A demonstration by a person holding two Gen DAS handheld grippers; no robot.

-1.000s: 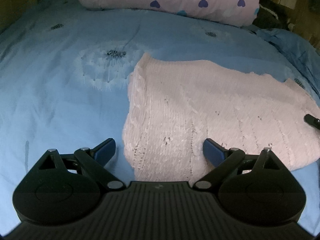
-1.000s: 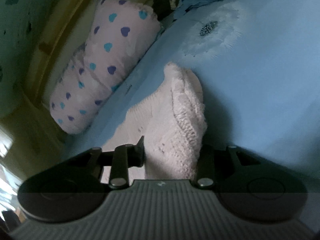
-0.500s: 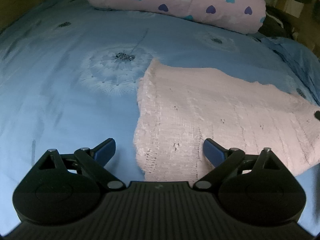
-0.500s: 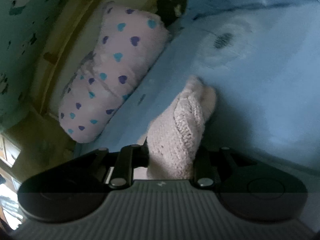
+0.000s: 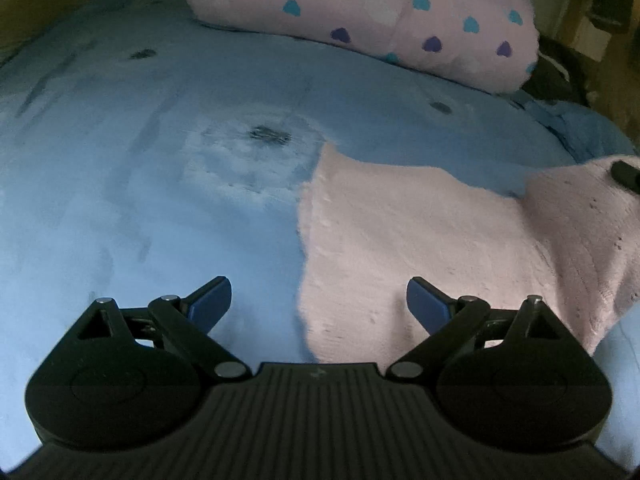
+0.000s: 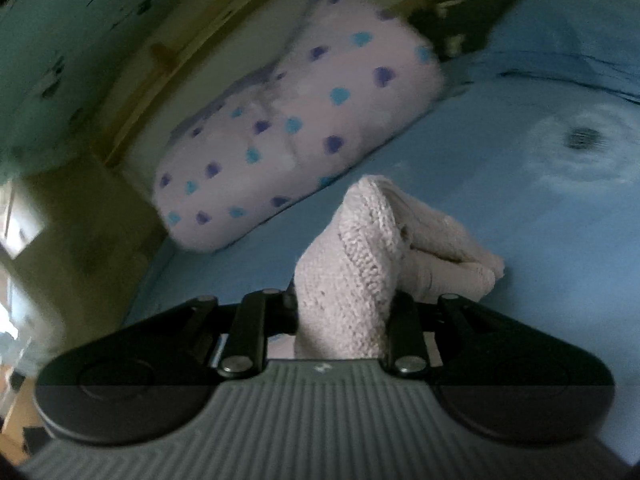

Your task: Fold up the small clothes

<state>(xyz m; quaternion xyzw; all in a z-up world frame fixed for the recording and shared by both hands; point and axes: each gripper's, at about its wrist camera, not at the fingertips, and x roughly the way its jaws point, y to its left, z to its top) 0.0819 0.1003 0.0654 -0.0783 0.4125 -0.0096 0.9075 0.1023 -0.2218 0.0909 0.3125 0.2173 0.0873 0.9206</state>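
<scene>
"Two claws, one garment. Which one is doing the work?"

"The right claw (image 6: 346,316). Its jaws have just been closing, and they are clamped on a bunched edge of the pink knit sweater (image 5: 420,248), with the wool standing up between them. The left claw (image 5: 319,306) is spread wide with nothing in it, hovering over the sweater's near edge."

"Where does the sweater lie?"

"On the blue bedsheet (image 5: 140,200), just beside the pale dandelion print (image 5: 256,148), with the heart-spotted pillow (image 5: 380,16) well beyond it. Most of it is flat; the end by the right claw rises off the sheet."

"So which step is this?"

"I'd judge it the first fold: one side lifted, ready to be carried across the flat part. The next move calls for laying that edge down squarely so the borders line up, and the idle claw could pin the near edge to stop the whole piece sliding."

"What's the cloth like?"

"Chunky ribbed knit, soft and floppy, with small eyelet holes. It should drape and stretch rather than crease. The sheet looks smooth, the pillow plump and fleecy."
</scene>
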